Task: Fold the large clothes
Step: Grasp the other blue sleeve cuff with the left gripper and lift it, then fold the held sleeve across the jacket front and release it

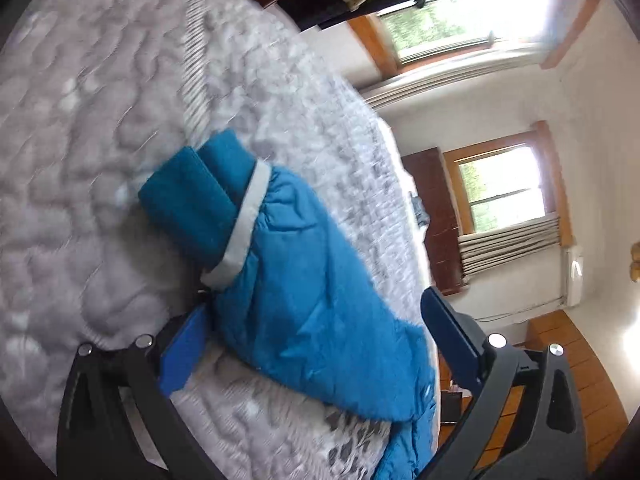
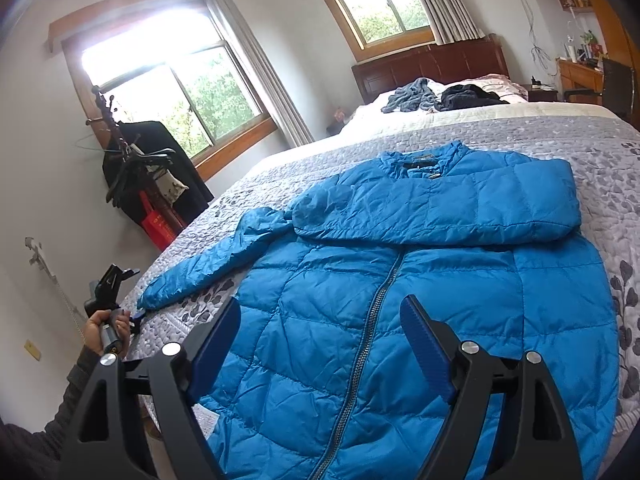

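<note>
A blue puffer jacket [image 2: 400,320] lies front up on the grey quilted bed [image 2: 600,148], zipper shut. One sleeve [image 2: 460,208] is folded across the chest. The other sleeve [image 2: 212,264] stretches left to the bed's edge. My right gripper [image 2: 322,304] hovers open above the jacket's lower front, straddling the zipper. In the left wrist view that outstretched sleeve [image 1: 304,300], with its knit cuff [image 1: 188,204] and grey band, lies between the wide-open fingers of my left gripper [image 1: 316,344]. A hand [image 2: 106,328] holds that gripper at the bed's left edge.
A coat rack [image 2: 156,172] with a dark coat and a red bag stands by the window, left of the bed. Grey clothes [image 2: 412,96] and black clothes [image 2: 468,98] are piled near the headboard. A desk and chair [image 2: 592,76] stand far right. Wooden floor [image 1: 580,380] lies beyond the bed's edge.
</note>
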Demonstrator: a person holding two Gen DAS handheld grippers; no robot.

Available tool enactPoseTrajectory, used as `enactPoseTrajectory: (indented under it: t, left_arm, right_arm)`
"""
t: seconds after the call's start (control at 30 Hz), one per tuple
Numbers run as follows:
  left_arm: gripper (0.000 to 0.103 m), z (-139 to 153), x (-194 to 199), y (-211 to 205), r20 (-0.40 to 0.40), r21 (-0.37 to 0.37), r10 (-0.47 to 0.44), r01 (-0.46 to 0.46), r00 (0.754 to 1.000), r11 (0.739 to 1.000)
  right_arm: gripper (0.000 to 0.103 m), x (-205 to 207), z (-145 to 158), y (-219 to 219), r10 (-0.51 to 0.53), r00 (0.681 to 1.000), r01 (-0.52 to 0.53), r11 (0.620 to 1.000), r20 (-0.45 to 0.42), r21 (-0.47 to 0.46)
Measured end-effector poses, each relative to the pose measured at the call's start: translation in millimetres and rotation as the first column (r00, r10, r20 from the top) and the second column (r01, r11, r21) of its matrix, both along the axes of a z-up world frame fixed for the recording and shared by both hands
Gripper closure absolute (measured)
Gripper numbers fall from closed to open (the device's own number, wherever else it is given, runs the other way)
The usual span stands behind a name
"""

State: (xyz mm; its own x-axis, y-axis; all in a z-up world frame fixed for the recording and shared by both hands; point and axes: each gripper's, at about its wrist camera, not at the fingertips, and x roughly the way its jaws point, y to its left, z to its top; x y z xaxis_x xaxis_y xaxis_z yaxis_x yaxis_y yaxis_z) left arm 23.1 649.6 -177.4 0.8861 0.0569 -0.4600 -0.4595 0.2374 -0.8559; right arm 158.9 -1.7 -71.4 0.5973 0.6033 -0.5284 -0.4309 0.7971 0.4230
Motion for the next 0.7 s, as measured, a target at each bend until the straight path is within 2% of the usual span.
enactPoseTrajectory:
  t: [0.03, 0.07, 0.1, 0.17, 0.3, 0.47, 0.57, 0.7]
  left_arm:
    - [0.054, -0.5, 1.1, 3.8, -0.006, -0.002, -0.007, 0.007, 1.0, 1.0]
    - [0.079, -2.6, 3.4, 7.6, -0.014, -0.019, -0.012, 0.011, 1.0, 1.0]
    - [0.087, -3.3, 6.5, 7.5, -0.019, -0.028, -0.011, 0.01, 1.0, 1.0]
    - [0.092, -1.9, 12.3, 12.2, -0.031, -0.021, -0.028, 0.027, 0.999, 0.999]
    - [0.097, 14.9, 34.2, 12.7, 0.0, -0.001, -0.067, 0.067, 0.998, 0.998]
    - [0.099, 63.6, 56.6, -0.6, 0.034, 0.123, -0.136, 0.131, 0.99, 0.984]
    - [0.099, 78.3, 66.6, -10.0, 0.036, 0.152, -0.166, 0.158, 0.986, 0.976]
    - [0.1, 104.7, 87.7, -32.5, 0.032, 0.217, -0.236, 0.224, 0.971, 0.95]
  right_arm:
    - [0.021, -0.4, 0.2, -1.6, -0.006, 1.0, 0.006, 1.0, 0.0, 0.001]
    - [0.021, -0.1, 0.5, -2.5, -0.009, 1.0, 0.009, 1.0, 0.0, 0.001]
    - [0.021, -0.1, 0.7, -3.7, -0.014, 1.0, 0.014, 1.0, -0.001, 0.0]
    - [0.021, -0.2, 2.1, -5.1, -0.018, 1.0, 0.018, 1.0, 0.001, -0.001]
    - [0.021, -1.6, 4.8, -7.0, -0.024, 1.0, 0.024, 1.0, 0.01, -0.006]
    - [0.021, -2.0, 4.9, -12.0, -0.037, 0.999, 0.037, 0.999, 0.01, -0.003]
    - [0.021, -2.8, 3.3, -12.8, -0.038, 0.999, 0.038, 0.999, 0.006, 0.003]
    - [0.021, -3.3, 4.9, -11.5, -0.028, 1.0, 0.028, 1.0, 0.012, -0.002]
